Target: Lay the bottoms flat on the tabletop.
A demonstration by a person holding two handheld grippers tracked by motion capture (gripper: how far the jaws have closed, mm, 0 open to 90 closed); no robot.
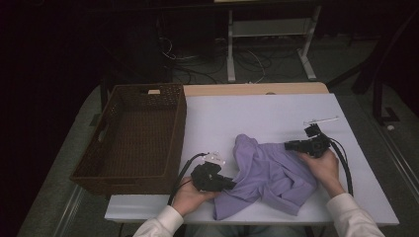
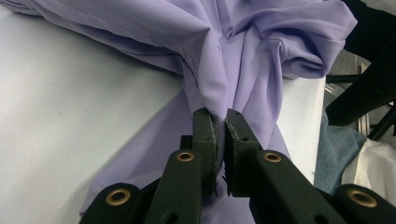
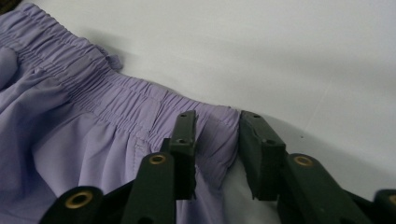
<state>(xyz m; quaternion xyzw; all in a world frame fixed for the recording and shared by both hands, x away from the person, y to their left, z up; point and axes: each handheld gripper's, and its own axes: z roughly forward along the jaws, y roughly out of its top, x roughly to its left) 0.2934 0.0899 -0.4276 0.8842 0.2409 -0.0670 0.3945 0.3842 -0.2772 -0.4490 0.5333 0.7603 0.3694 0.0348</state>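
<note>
A lilac pair of shorts (image 1: pixel 269 175) lies crumpled on the white table (image 1: pixel 257 116), near its front edge. My left gripper (image 1: pixel 228 183) is at the garment's left side, shut on a bunched fold of the lilac cloth (image 2: pixel 219 93). At the garment's right end my right gripper (image 1: pixel 291 146) stands open. Its jaws straddle the corner of the elastic waistband (image 3: pixel 140 100) without pinching it; the right gripper (image 3: pixel 217 122) has cloth between the jaws and bare table past the right jaw.
A dark wicker basket (image 1: pixel 113 148) stands empty at the table's left. Behind the table are a white desk frame (image 1: pixel 269 34) and cables on the floor. Bare table surface lies beyond the shorts and to their right.
</note>
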